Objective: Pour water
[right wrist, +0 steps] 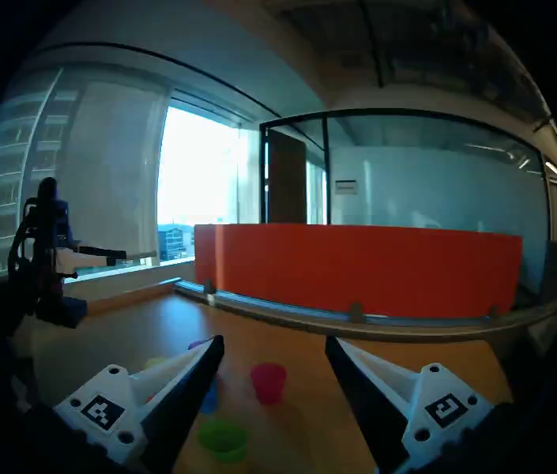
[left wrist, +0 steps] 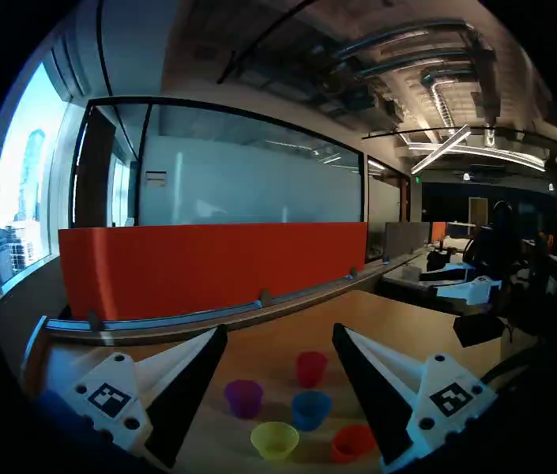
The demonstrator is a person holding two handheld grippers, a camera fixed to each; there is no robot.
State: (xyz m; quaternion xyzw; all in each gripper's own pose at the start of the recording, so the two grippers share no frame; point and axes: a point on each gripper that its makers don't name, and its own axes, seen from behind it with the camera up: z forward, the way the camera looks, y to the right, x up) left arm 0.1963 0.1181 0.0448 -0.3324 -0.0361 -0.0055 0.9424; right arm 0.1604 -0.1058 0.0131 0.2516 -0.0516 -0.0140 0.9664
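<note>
The left claw (left wrist: 279, 327) is spread wide and pinches nothing. In the left gripper view, five small plastic cups stand near one another on the wooden table (left wrist: 404, 316), between its fingers and toward 6 o'clock. These are a red cup (left wrist: 310, 368) farthest off, a purple cup (left wrist: 243, 397) at 7 o'clock, a blue cup (left wrist: 310, 409) in the middle, a yellow cup (left wrist: 274, 439) nearest, and an orange cup (left wrist: 352, 442) at 5 o'clock. I cannot tell whether any holds water.

The right claw (right wrist: 274, 339) is likewise spread and holds nothing. In the right gripper view, a pink cup (right wrist: 268, 382) stands between its fingers and a green cup (right wrist: 223, 439) at 6 o'clock. A long orange-red partition (left wrist: 215, 265) runs behind the table.
</note>
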